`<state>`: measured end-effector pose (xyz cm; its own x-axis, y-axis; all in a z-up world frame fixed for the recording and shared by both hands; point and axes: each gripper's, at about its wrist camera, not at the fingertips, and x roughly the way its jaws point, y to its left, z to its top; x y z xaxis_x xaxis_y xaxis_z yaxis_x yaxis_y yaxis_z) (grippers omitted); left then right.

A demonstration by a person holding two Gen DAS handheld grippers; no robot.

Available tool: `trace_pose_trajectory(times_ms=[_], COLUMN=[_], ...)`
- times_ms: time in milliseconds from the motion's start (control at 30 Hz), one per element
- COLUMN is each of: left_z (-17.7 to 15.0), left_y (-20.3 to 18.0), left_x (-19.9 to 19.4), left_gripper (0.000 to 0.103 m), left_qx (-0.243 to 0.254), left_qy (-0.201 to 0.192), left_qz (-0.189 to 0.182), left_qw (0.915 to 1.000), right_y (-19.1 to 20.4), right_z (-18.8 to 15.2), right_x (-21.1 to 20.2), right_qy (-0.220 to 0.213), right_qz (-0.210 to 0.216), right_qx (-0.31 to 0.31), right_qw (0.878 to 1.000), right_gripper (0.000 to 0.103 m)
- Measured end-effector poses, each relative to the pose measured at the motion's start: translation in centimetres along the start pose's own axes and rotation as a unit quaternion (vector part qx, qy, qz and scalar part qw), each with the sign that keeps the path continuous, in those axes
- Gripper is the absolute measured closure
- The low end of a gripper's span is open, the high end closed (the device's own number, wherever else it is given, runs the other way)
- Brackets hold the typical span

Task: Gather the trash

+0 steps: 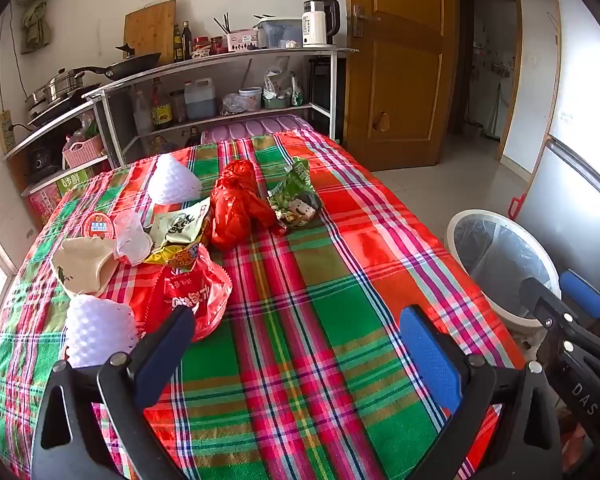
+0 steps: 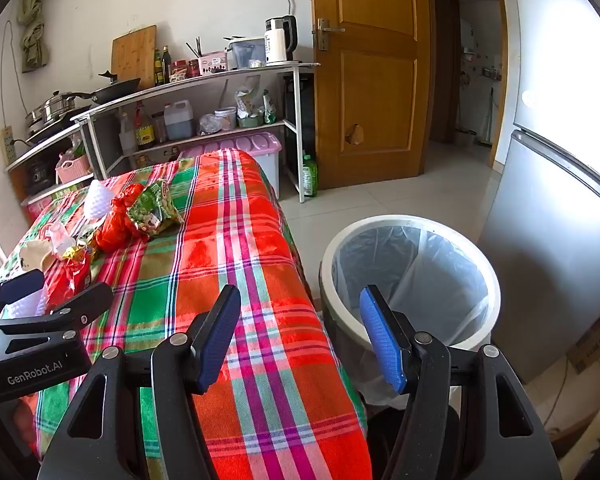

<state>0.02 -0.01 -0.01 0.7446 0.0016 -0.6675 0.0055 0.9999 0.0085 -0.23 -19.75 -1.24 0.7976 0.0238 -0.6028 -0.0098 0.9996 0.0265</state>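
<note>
the left tool point(image 1: 296, 336) hangs wide open over the plaid-covered counter point(image 1: 340, 280), nothing between its blue pads. the right tool point(image 2: 300, 332) is spread open too, empty, poised over the counter's edge just beside the lined trash bin point(image 2: 410, 276) on the floor. the trash sits in a heap on the far left of the counter: a red snack bag point(image 1: 192, 296) nearest the left tool, white foam fruit nets point(image 1: 96, 334), a crumpled red plastic bag point(image 1: 236, 204), a green wrapper point(image 1: 296, 196) and a clear plastic cup point(image 1: 130, 236).
</note>
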Motion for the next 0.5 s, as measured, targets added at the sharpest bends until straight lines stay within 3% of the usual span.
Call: trace_pose_trajectory(times_ms=[500], left_z=[0.03], left_y=[-0.04], left_x=[0.07], left_gripper=[0.0], left_qx=[0.0], left_qy=[-0.002], left_qz=[0.0], left_qw=[1.0], right_y=[0.02], right_z=[-0.01], right_x=[-0.05], right_qy=[-0.006], right_qz=[0.0], right_qx=[-0.001], right_qw=[1.0], right_gripper=[0.04])
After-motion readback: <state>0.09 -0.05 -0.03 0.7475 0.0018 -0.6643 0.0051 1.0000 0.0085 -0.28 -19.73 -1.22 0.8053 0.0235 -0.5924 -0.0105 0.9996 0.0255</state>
